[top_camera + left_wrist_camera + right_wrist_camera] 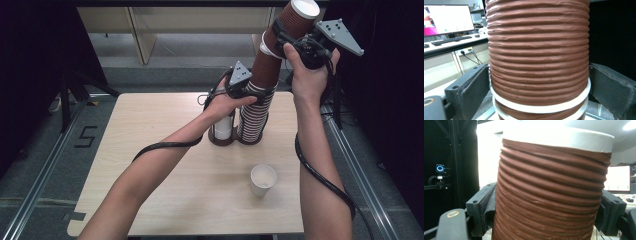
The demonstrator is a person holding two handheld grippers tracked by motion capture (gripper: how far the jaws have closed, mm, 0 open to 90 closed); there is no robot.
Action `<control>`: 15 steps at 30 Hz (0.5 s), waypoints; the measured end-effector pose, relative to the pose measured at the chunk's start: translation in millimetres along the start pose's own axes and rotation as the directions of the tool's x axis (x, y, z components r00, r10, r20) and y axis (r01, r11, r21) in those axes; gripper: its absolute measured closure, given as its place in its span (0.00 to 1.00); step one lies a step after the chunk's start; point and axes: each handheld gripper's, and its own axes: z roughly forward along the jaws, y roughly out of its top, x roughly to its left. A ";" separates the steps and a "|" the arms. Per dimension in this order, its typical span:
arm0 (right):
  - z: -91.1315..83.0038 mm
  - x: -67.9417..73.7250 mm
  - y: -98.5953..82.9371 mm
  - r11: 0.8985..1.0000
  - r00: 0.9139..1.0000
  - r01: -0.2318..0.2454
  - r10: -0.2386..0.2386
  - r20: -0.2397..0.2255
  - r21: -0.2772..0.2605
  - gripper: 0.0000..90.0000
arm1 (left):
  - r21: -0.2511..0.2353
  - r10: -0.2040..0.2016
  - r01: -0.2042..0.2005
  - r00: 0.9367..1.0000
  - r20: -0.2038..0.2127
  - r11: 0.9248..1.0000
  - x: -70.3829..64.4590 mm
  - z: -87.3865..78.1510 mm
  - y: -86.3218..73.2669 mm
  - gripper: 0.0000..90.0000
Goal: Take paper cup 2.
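A tall stack of brown ribbed paper cups [260, 95] stands in a dark holder [235, 137] near the tabletop's [150, 150] far edge. The left tool [260, 92] is clamped on its middle; the right tool [282, 42] grips the tilted upper cups [295, 20]. 1 white cup [262, 179] stands nearer the front edge. No readable writing on the cups.

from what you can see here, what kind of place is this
Probably a lab or office set up for recording. A monitor and keyboard sit on a desk behind, a small camera hangs on a black frame, and the table stands between floor rails.
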 end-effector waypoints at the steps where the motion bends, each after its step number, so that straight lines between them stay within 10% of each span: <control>1: -0.8 0.6 -0.2 1.000 1.000 -0.002 0.002 -0.001 0.001 0.22 | 0.001 0.003 -0.003 1.000 -0.001 1.000 0.0 0.0 -0.1 0.05; 15: -8.8 -1.1 1.1 1.000 1.000 -0.006 0.006 -0.002 -0.018 0.22 | 0.004 0.007 -0.007 1.000 -0.001 1.000 -0.2 -0.3 -0.3 0.05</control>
